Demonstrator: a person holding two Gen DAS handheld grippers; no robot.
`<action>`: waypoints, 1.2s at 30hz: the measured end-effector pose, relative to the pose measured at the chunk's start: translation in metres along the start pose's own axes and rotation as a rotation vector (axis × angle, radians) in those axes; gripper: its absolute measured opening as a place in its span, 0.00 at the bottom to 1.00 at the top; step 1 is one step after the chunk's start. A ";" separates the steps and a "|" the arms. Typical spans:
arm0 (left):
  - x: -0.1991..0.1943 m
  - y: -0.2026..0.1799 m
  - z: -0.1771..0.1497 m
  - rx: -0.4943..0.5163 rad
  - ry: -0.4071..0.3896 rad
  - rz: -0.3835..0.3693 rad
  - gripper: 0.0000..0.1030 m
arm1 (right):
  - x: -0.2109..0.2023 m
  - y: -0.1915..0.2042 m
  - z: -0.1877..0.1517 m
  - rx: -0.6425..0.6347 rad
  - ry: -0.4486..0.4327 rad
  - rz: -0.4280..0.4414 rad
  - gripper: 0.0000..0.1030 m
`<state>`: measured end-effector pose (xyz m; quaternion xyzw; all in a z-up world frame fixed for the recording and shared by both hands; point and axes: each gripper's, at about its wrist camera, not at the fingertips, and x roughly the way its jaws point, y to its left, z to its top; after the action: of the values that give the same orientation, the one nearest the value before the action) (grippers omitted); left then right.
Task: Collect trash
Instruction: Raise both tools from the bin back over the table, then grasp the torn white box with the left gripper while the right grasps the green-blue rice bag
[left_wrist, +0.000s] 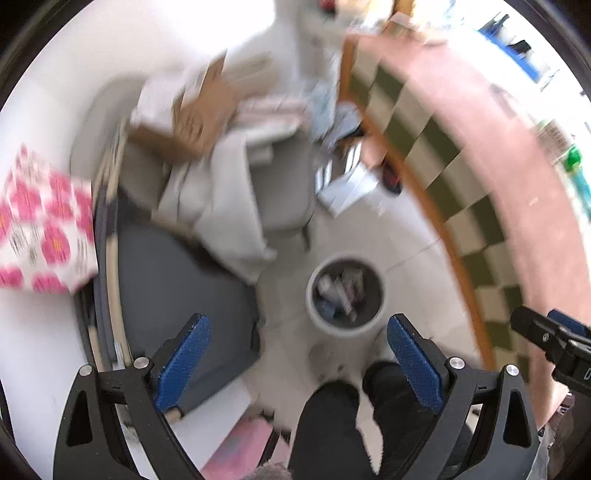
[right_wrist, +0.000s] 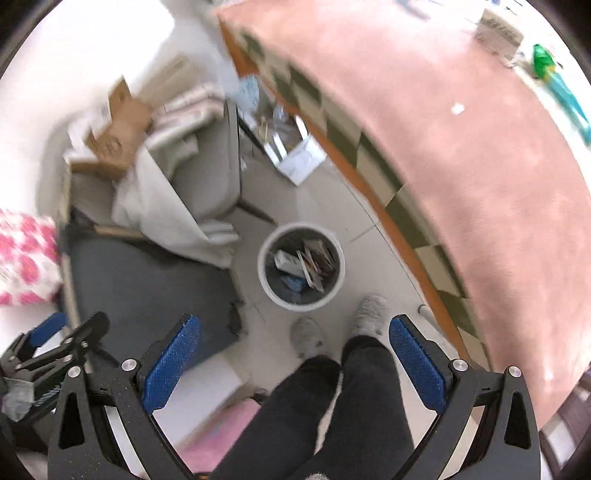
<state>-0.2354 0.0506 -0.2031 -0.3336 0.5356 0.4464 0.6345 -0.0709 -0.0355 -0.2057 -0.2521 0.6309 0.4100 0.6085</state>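
A white round trash bin (left_wrist: 345, 293) stands on the tiled floor below me; it shows in the right wrist view too (right_wrist: 301, 264). It holds several wrappers and small boxes (right_wrist: 306, 266). My left gripper (left_wrist: 299, 365) is open and empty, high above the floor just near of the bin. My right gripper (right_wrist: 295, 363) is open and empty at a like height. On the pink table top (right_wrist: 461, 155) lie a small white scrap (right_wrist: 458, 109), a green and teal wrapper (right_wrist: 554, 81) and a grey block (right_wrist: 498, 31).
The table's checkered cloth edge (right_wrist: 369, 162) hangs right of the bin. A grey chair (right_wrist: 207, 177) piled with cloth and a cardboard box (right_wrist: 118, 136) stands behind it. A dark mat (right_wrist: 147, 288) lies left. The person's legs and socked feet (right_wrist: 369, 317) stand beside the bin.
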 end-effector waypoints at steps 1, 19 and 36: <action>-0.012 -0.011 0.011 0.018 -0.027 -0.005 0.95 | -0.013 -0.006 0.006 0.014 -0.019 0.006 1.00; -0.053 -0.371 0.218 0.326 -0.251 0.112 1.00 | -0.116 -0.326 0.257 -0.102 0.004 -0.357 1.00; 0.004 -0.511 0.282 0.484 -0.139 -0.037 1.00 | 0.009 -0.440 0.387 -0.353 0.265 -0.291 0.96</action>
<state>0.3441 0.1123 -0.1778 -0.1500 0.5756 0.3152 0.7395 0.5052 0.0490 -0.2772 -0.4938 0.5809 0.3854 0.5197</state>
